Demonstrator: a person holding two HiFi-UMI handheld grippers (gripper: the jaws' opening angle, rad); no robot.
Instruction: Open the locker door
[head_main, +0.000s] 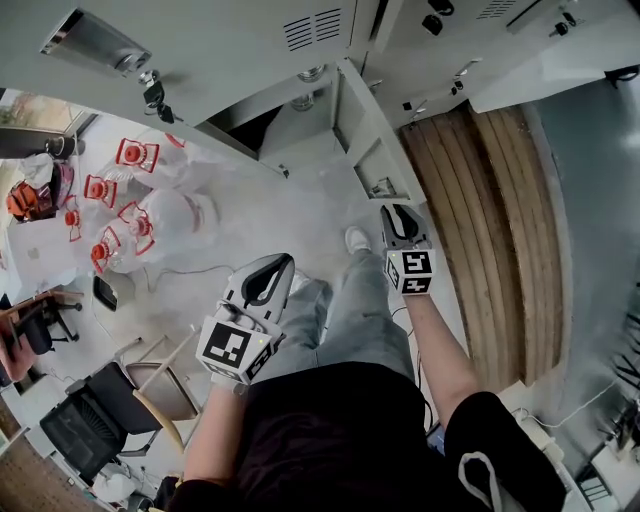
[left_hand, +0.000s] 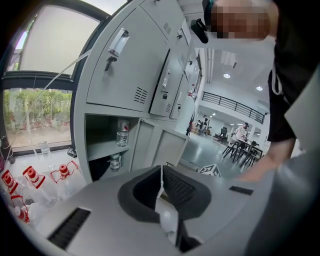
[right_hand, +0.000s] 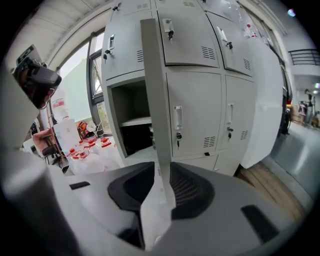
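Head view, left to right: clear water jugs (head_main: 165, 215) with red caps lie on the floor at far left. A black chair (head_main: 85, 425) sits below them in frame. A key bunch (head_main: 155, 95) hangs from the lock of a shut door up top.

Your left gripper (head_main: 272, 268) hangs over your left leg (head_main: 300, 310), well apart from the lockers (head_main: 230, 50). In the left gripper view its fingers (left_hand: 182, 187) are pressed together with only a thin seam between them and nothing held. That view also shows the open compartment (left_hand: 100, 131). One water bottle (left_hand: 122, 132) stands on its shelf and a second bottle (left_hand: 115, 161) stands below the shelf.

Centre of the head view: the locker door (head_main: 372, 135) stands swung out from the bank toward you. You see it nearly edge-on from above, with the open compartment to its left.

Your right gripper (head_main: 398, 215) is at the door's free edge, with your arm stretched forward. In the right gripper view the door runs up edge-on straight out from between the fingers (right_hand: 192, 187). They sit at a narrow gap, closed on that edge, with one pad against each face. Right of the door in that view are shut lockers, each with a handle and a lock.

Far right of the head view: a strip of wooden flooring (head_main: 500, 230) runs out from the foot of the lockers.
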